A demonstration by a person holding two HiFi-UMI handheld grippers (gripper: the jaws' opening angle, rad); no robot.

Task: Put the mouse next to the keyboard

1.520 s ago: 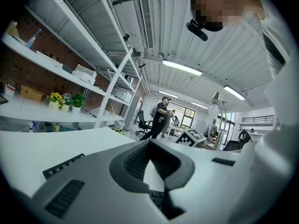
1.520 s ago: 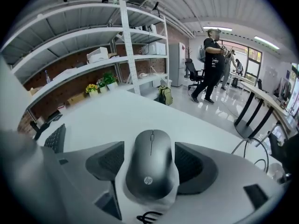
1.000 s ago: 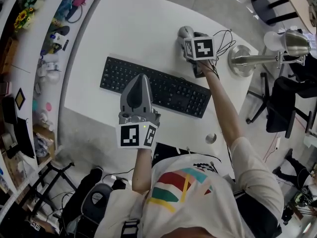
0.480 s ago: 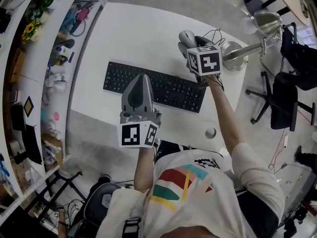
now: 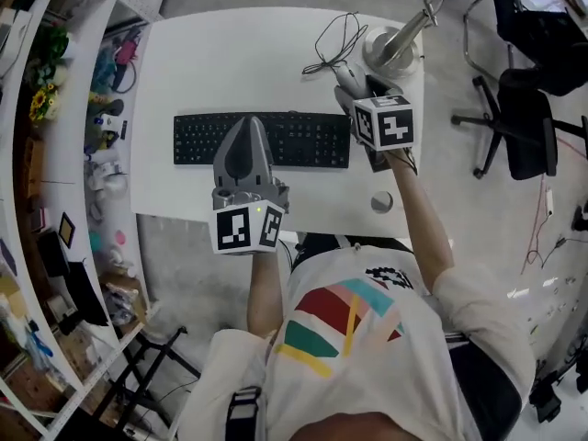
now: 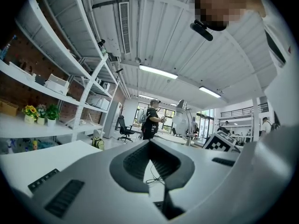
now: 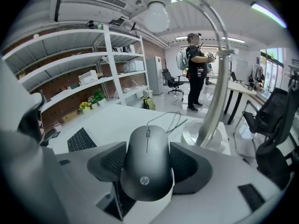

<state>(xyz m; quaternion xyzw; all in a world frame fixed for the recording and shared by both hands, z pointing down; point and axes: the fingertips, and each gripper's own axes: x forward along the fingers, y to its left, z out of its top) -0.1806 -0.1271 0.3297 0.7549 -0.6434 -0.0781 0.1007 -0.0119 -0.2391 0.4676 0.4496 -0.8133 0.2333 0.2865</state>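
A dark grey mouse [image 7: 147, 167] sits between the jaws of my right gripper [image 7: 147, 162], which is shut on it. In the head view the mouse [image 5: 347, 79] is just past the right far corner of the black keyboard [image 5: 294, 141], and the right gripper [image 5: 360, 88] reaches it from the near side. The keyboard [image 7: 80, 139] shows to the left in the right gripper view. My left gripper [image 5: 242, 125] hovers over the keyboard's middle, jaws shut with nothing held. In its own view the left gripper [image 6: 150, 146] points level across the room.
A silver desk lamp's round base [image 5: 392, 48] stands just behind the mouse, its pole [image 7: 216, 92] rising right of it. A thin black cable [image 5: 333, 33] loops on the white table [image 5: 230, 53]. A small round disc [image 5: 382, 201] lies near the table's front edge. Shelves line the left.
The head view has turned, so the keyboard now lies level across the picture. The right gripper still holds the mouse near the keyboard's right end. The left gripper stays over the keyboard.
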